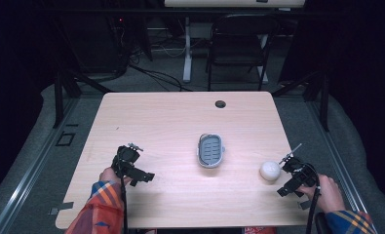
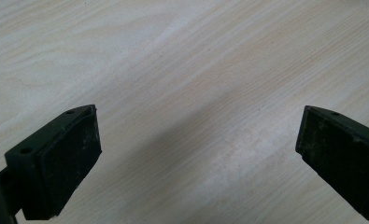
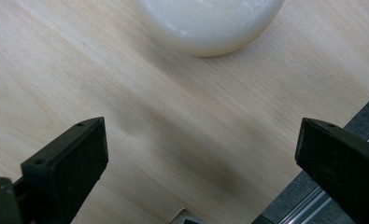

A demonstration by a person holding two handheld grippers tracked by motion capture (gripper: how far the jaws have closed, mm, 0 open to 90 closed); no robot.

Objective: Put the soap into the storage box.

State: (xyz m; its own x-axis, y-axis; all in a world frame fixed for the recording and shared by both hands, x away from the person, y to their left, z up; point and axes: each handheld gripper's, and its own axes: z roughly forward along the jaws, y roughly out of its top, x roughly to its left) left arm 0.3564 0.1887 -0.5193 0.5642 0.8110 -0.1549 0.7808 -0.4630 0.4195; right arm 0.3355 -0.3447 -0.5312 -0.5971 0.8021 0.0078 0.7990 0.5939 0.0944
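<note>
Near the right edge of the pale wood-grain counter (image 1: 170,122) sits a round, creamy-white, smooth bar of soap (image 1: 270,170), lying flat and just ahead of the right tongs (image 1: 286,162). From the right gripper view the same white puck (image 3: 210,23) rests beyond the two black jaws, which stand wide apart with nothing between them and bare wood below. By its looks the soap is light, rigid and likely slick, with a rounded rim that could squirt out of a pinch taken too high; the safer hold would seem to be across its widest part, low on the curved side wall, jaws level with the counter and closed gently enough not to dent it.

Well apart to the left, at the counter's middle, lies a grey oval plastic soap dish (image 1: 211,150) with a slotted blue-grey insert, empty and upright, its long axis pointing away from the person. Farther left, the left tongs (image 1: 130,157) hover over bare counter, jaws likewise spread wide and holding nothing, as the left gripper view confirms. Plaid sleeves enter from the bottom edge. Beyond the counter stand a dark folding chair (image 1: 239,44) and trailing floor cables.
</note>
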